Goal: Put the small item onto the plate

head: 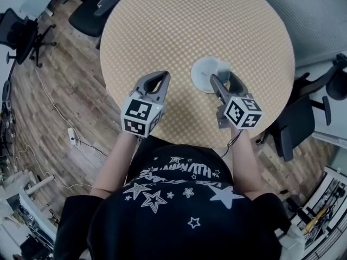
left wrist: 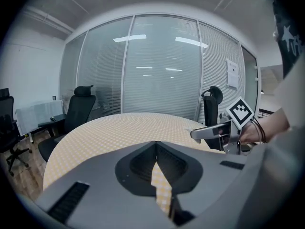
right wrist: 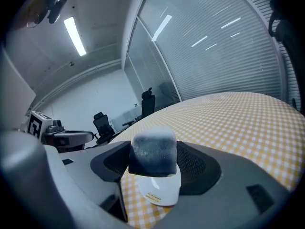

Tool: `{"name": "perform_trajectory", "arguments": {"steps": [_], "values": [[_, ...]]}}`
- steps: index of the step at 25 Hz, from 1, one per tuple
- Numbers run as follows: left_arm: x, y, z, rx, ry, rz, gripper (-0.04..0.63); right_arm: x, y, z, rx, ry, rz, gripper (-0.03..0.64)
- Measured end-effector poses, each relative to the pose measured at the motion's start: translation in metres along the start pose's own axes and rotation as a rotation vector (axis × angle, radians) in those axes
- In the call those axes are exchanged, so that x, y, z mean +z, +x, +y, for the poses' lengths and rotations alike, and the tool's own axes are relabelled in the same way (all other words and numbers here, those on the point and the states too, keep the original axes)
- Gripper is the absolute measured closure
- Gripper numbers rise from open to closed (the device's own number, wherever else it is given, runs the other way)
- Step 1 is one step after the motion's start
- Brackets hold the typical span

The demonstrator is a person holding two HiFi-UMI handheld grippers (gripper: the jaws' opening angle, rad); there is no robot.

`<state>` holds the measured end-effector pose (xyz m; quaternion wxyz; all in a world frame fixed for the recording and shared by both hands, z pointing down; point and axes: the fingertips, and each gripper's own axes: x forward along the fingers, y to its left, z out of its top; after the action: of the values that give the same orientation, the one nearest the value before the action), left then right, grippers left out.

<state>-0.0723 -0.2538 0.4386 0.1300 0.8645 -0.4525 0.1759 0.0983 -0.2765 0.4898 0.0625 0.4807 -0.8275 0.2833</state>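
Holds left gripper [head: 158, 76] level at centre left, jaws pressed together, empty. Clamps cube [right wrist: 153, 149] in right gripper [head: 223, 83] above plate [head: 201, 72]. Checked round table [head: 190, 26]; chairs [head: 92, 12] upper left, wood floor [head: 65, 91].

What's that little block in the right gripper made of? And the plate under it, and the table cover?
The block looks like frosted ice or foggy plastic, dark inside with a whitish top; I can't tell which. The plate looks like glossy white ceramic or plastic, since it glints. The table cover looks like matte yellow-checked cloth.
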Motion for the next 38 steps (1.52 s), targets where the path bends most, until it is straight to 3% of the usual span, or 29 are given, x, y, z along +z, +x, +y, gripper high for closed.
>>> {"name": "perform_trajectory", "arguments": {"steps": [7, 16, 32, 38], "values": [[-0.016, 0.033, 0.009, -0.091, 0.009, 0.070, 0.595, -0.020, 0.025, -0.011, -0.065, 0.010, 0.058, 0.305], [-0.039, 0.059, 0.003, -0.152, 0.046, 0.119, 0.595, -0.055, 0.040, -0.017, -0.101, -0.087, 0.176, 0.305], [-0.057, 0.063, -0.003, -0.143, 0.029, 0.151, 0.595, -0.082, 0.059, -0.028, -0.175, -0.271, 0.363, 0.305], [-0.056, 0.056, -0.005, -0.140, 0.032, 0.142, 0.595, -0.085, 0.061, -0.027, -0.192, -0.277, 0.396, 0.305]]}}
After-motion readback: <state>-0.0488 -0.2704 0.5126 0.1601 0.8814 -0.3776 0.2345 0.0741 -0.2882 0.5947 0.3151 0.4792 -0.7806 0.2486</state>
